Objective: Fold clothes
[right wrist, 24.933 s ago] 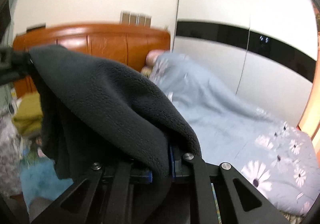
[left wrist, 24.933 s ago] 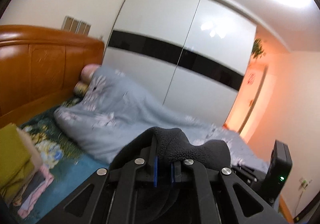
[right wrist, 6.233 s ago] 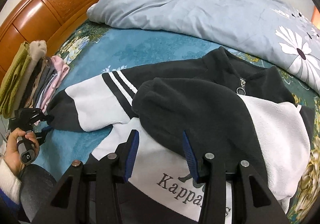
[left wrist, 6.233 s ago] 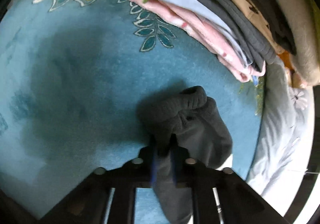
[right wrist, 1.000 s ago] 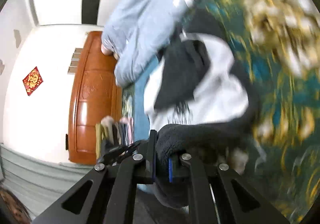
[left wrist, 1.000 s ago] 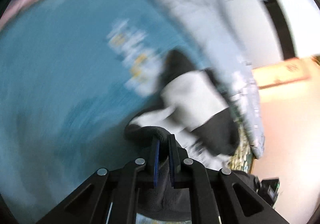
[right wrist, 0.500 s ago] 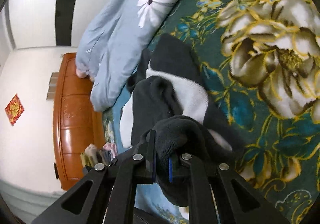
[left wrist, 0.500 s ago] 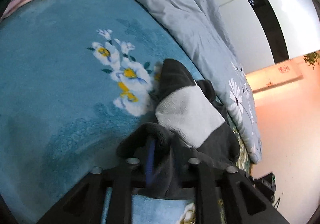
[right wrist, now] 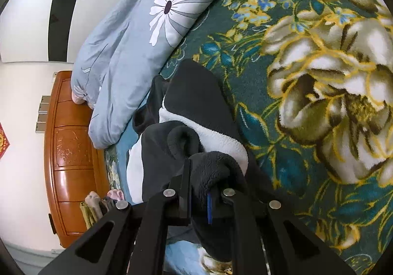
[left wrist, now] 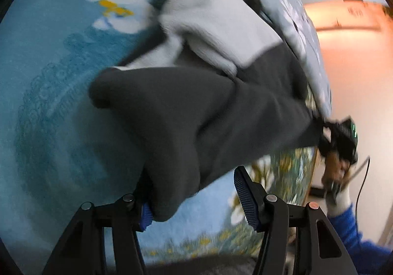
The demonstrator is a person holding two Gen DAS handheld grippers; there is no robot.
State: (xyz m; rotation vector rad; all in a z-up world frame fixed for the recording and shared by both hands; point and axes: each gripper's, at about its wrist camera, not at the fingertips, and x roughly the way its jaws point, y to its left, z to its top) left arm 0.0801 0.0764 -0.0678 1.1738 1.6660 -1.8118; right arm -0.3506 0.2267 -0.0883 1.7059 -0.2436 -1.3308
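The bed (right wrist: 282,59), under its flowered blanket, carries the fleece (left wrist: 216,103), a dark and white jacket bunched near the grey duvet (right wrist: 137,36), with a stack of folded clothes (right wrist: 98,203) by the headboard (right wrist: 68,142). Half a second ago the left claw (left wrist: 194,199) was clamped on the dark hem; now its pads stand wide apart and the cloth only drapes over the left pad (left wrist: 146,213), so that corner is released. The right claw (right wrist: 199,197) stays clenched on a dark fold of the same hem. Judging by this, the bottom edge has been carried up over the body and the fold is being laid down; the left side is done, and the right corner is yet to be let go before the jacket lies flat.
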